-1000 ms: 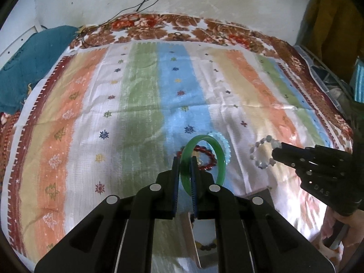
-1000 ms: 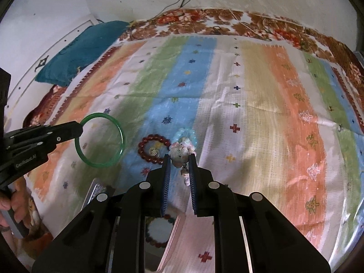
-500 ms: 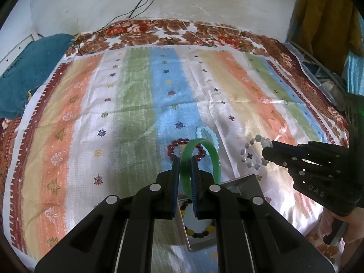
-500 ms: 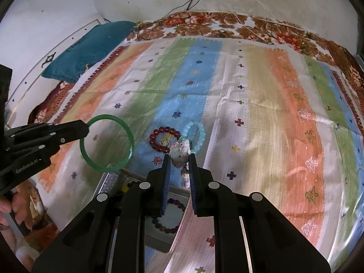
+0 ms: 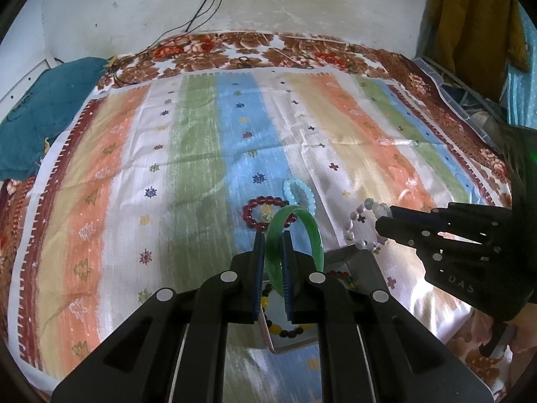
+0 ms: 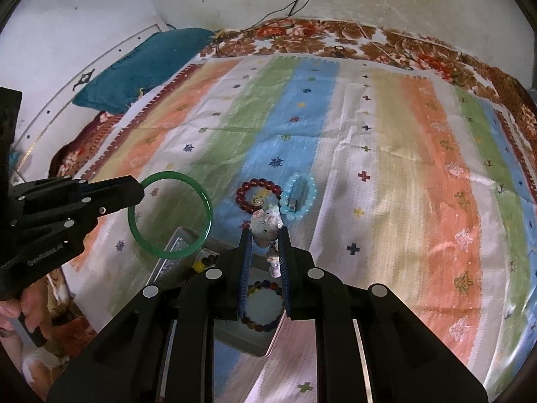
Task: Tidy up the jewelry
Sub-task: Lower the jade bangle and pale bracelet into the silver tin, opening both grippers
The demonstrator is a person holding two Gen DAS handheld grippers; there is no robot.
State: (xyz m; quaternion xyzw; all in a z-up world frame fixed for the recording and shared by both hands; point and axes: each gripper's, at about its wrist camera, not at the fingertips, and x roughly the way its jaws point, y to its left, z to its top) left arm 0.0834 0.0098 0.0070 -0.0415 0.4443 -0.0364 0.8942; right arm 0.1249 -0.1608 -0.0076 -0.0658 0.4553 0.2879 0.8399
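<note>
My left gripper (image 5: 272, 235) is shut on a green bangle (image 5: 313, 231), which stands upright above a metal tray (image 5: 365, 262). My right gripper (image 6: 265, 231) is shut on a pale bead bracelet with a charm (image 6: 265, 223), also above the tray (image 6: 174, 252). Bead bracelets lie inside the tray. Each wrist view shows the other tool: the right gripper (image 5: 386, 216) with its pale bracelet (image 5: 352, 228), and the left gripper (image 6: 139, 189) with the bangle (image 6: 204, 215). A dark red bead bracelet (image 6: 241, 194) and a light blue one (image 6: 302, 198) lie on the striped cloth beyond the tray.
The striped cloth (image 5: 201, 154) covers a bed with a floral border. A teal pillow (image 5: 43, 117) lies at the far left, and cables (image 5: 208, 3) run down the wall. A brown garment (image 5: 470, 16) hangs at the right. A hand (image 6: 30, 305) grips the left tool.
Both grippers drew back toward the near edge of the bed with their jewelry still held. The metal tray with its bead bracelets came into view beneath them.
</note>
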